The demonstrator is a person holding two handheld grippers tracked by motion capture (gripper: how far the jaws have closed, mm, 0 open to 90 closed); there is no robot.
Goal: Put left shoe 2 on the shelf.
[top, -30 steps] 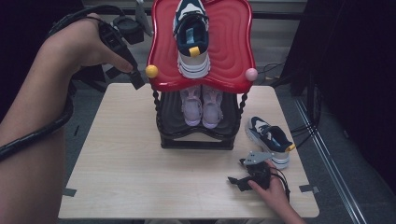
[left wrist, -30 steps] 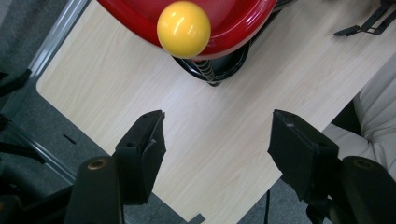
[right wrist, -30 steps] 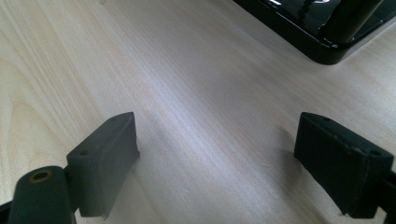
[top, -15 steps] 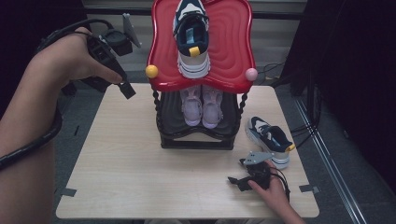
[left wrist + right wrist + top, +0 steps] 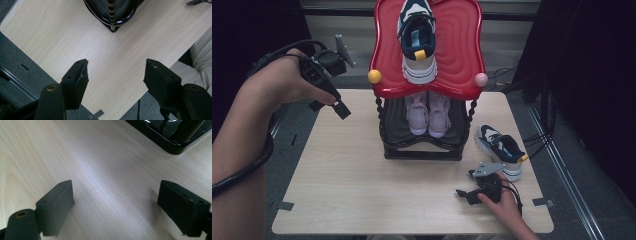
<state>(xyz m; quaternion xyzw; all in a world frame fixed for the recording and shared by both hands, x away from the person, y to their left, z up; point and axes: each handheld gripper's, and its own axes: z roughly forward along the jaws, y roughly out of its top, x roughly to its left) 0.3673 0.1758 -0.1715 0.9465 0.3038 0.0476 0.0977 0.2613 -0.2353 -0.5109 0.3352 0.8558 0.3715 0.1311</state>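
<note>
I hold the left claw (image 5: 343,111) above the left back part of the pale wooden surface (image 5: 347,200), its jaws apart with nothing between them. The right claw (image 5: 466,196) rests low on the surface near the front right, jaws also apart and empty.

The loose navy and white sneaker (image 5: 501,151) lies on the surface just beside the right claw, to the right of the black and red two-level shoe rack (image 5: 387,75). I judge this shoe is the next thing to take.

The risk I see: if I lift this sneaker with the right claw and swing it up, it can hit the red top tray's edge or the pink ball (image 5: 481,79), and shake the rack. A grip on the soft collar only may also slip.

Counting: two navy and white sneakers, one on the red tray (image 5: 417,40); one pair of pale lilac sneakers (image 5: 428,112) on the lower shelf; one rack; one yellow ball (image 5: 374,76), one pink.
</note>
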